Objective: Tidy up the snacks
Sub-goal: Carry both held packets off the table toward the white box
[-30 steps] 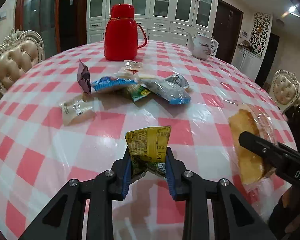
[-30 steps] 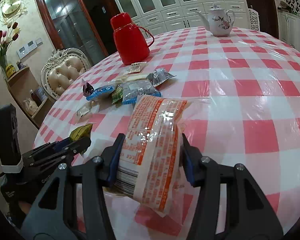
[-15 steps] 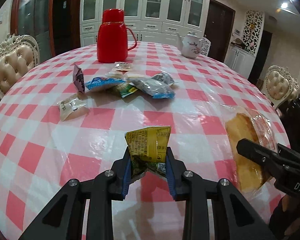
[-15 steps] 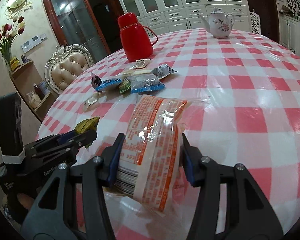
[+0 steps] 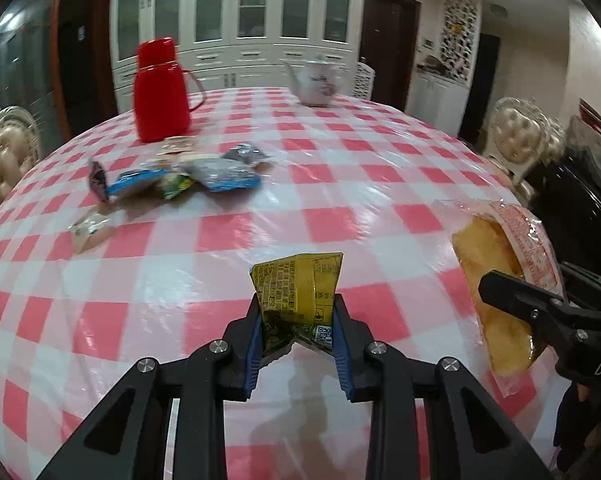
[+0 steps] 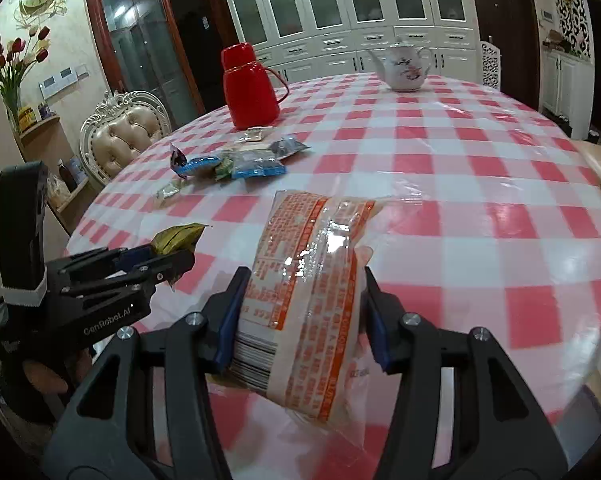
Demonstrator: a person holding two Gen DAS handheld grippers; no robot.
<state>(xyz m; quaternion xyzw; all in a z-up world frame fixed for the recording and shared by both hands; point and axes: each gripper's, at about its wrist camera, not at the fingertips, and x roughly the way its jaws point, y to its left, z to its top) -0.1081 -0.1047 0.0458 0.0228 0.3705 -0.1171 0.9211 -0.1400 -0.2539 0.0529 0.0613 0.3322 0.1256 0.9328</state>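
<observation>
My left gripper (image 5: 298,332) is shut on a small yellow snack packet (image 5: 298,290) and holds it above the near part of the table; it also shows in the right wrist view (image 6: 176,239). My right gripper (image 6: 302,320) is shut on a clear bread bag with orange print (image 6: 308,280), seen at the right in the left wrist view (image 5: 500,272). A pile of several snack packets (image 5: 188,174) lies far left on the table, with one clear packet (image 5: 86,226) apart from it.
The round table has a red-and-white checked cloth (image 5: 340,184). A red thermos jug (image 5: 160,92) and a white teapot (image 5: 316,84) stand at the far side. Padded chairs (image 5: 520,136) stand around the table, and cabinets line the back wall.
Both grippers have pulled back and up from the table with their packets still held. The snack pile and jug look farther away.
</observation>
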